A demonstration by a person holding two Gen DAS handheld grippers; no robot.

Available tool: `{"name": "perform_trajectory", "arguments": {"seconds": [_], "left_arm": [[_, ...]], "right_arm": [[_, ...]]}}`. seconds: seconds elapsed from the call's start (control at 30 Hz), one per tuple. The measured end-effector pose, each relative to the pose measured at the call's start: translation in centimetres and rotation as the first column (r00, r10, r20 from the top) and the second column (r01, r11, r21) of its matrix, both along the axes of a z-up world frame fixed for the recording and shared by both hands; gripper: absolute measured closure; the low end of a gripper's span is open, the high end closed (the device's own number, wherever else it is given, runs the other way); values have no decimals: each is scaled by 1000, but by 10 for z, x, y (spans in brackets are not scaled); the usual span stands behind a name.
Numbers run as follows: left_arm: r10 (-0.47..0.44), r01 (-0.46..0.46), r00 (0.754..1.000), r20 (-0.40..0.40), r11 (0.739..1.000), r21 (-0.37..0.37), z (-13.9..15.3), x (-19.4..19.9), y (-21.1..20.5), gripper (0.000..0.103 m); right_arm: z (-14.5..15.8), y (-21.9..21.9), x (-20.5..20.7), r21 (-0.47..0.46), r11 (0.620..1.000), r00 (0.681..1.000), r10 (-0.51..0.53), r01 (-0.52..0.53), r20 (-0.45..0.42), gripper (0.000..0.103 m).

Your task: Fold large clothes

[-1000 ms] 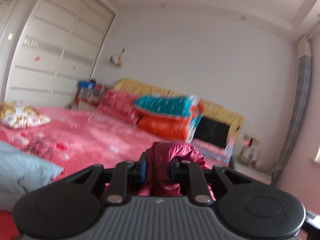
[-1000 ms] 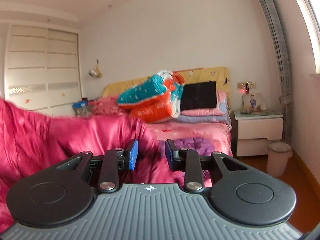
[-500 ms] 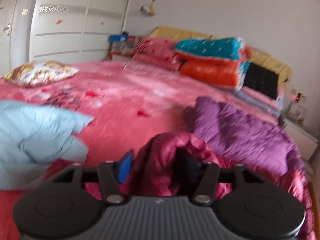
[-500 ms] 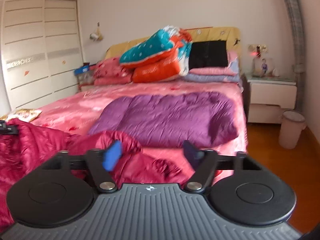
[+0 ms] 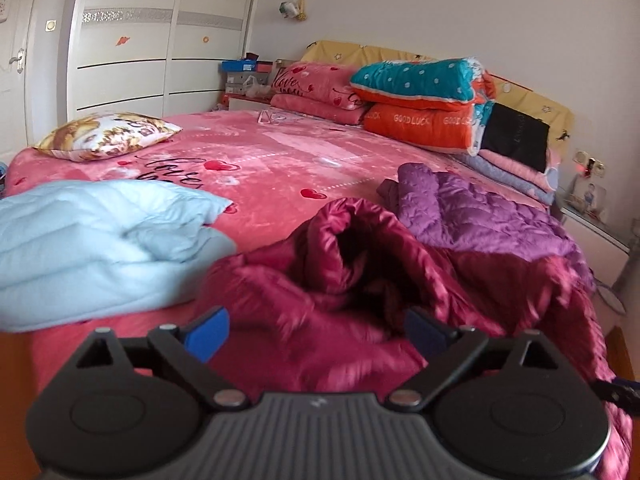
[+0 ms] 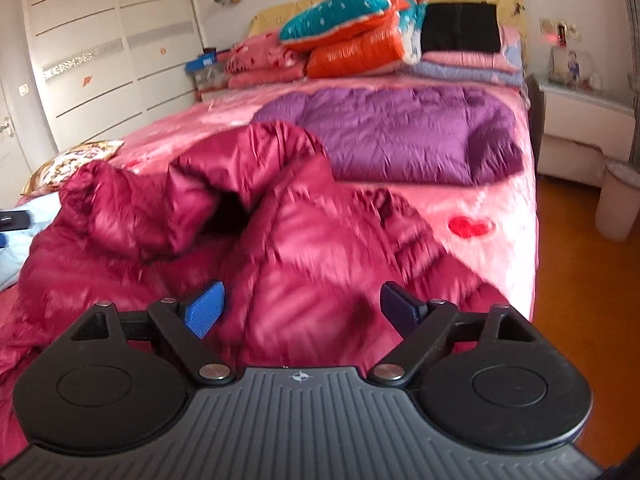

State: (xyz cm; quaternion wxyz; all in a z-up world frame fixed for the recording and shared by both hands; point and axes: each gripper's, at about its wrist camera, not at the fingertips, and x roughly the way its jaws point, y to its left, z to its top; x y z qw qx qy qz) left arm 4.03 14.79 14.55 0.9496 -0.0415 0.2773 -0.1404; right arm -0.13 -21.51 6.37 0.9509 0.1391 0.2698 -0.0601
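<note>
A crimson puffer jacket (image 5: 360, 276) lies crumpled on the near end of the pink bed (image 5: 280, 156), a sleeve opening facing up. It fills the near middle of the right wrist view (image 6: 288, 248). My left gripper (image 5: 316, 330) is open, just above the jacket's near edge, holding nothing. My right gripper (image 6: 302, 308) is open too, over the jacket's right part, empty. A purple puffer jacket (image 5: 472, 208) lies flat beyond it, also in the right wrist view (image 6: 400, 132).
A light blue jacket (image 5: 100, 236) lies at the left. A patterned pillow (image 5: 108, 134) and stacked quilts (image 5: 424, 96) sit farther back. Wardrobe (image 5: 140, 40) on the left. Nightstand (image 6: 580, 136) and bin (image 6: 616, 204) stand right of the bed, on orange floor.
Both grippers held the crimson jacket up a second ago, lowered it onto the bed and opened. The jacket now lies released and crumpled on the bed.
</note>
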Motion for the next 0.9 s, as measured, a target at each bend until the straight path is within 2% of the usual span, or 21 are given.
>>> {"name": "perform_trajectory", "arguments": {"seconds": [0.23,0.43,0.63,0.73,0.9], "left_arm": [[30,-29,999,-42,999,32,8,-79,48,5],[23,-20,992,-123,999,27,-6,-130,69,5],[-68,71,991,-116,997,19,-13,-164,58,5],[-106,113,991,-87,991,75,-20,-170,45,5],[-132,148,988,-84,961,233,-43,-161,19,12]], "right_arm": [[-13,-10,-34,198,980,996,25,-6,-90,0],[-14,13,-65,157,986,991,72,-54,-116,0],[-11,36,-97,113,990,986,104,-89,-133,0],[-7,42,-110,114,989,985,110,-94,-135,0],[-2,44,-128,84,993,987,94,-83,-130,0]]}}
